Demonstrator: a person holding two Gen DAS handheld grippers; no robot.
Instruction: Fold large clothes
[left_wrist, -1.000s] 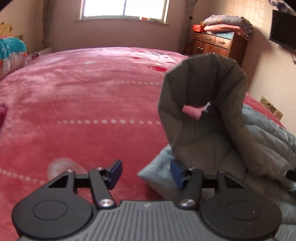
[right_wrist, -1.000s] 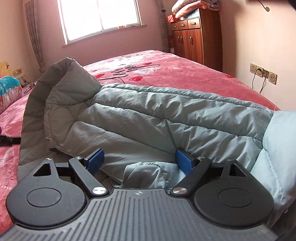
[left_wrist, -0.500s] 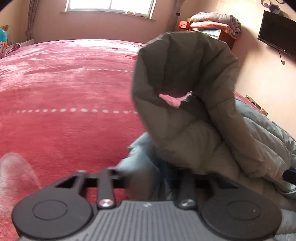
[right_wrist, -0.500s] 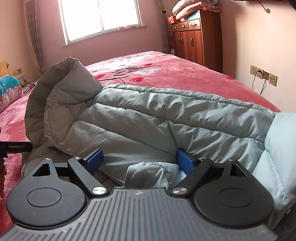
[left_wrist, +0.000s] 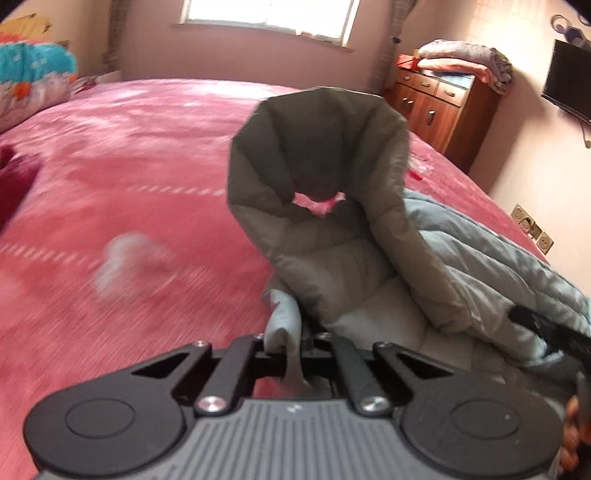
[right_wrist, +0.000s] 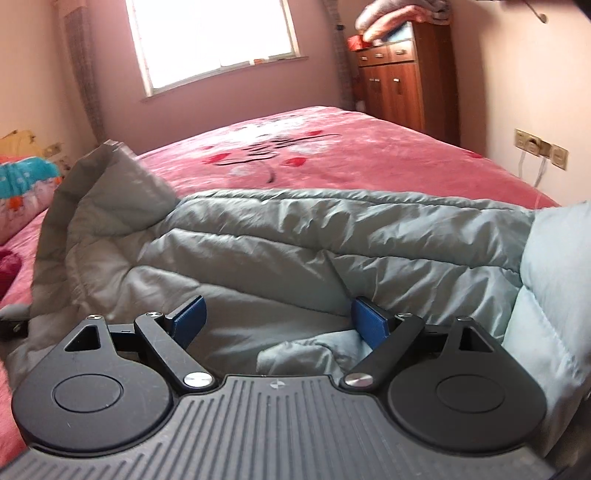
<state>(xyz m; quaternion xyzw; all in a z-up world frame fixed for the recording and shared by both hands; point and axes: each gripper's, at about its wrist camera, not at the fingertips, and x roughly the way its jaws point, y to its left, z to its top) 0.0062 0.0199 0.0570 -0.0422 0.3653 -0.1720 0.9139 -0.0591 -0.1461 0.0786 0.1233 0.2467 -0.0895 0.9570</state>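
Note:
A grey-blue quilted coat lies on the pink bedspread. Its hood stands up in a loop in the left wrist view. My left gripper is shut on a pale blue edge of the coat just below the hood. My right gripper stands open over the coat's body, blue pads wide apart, with a fold of pale fabric lying between them, not pinched. At the right edge of the left wrist view, the black tip of the right gripper rests on the coat.
The pink bedspread stretches left and far. A wooden cabinet with folded blankets stands by the right wall, near a wall-mounted screen. A bright patterned bundle lies at the far left. Wall sockets sit at the right.
My left gripper went from open to shut, taking hold of the coat's pale blue edge, and has pulled it sideways. The right gripper stays open and has tilted slightly.

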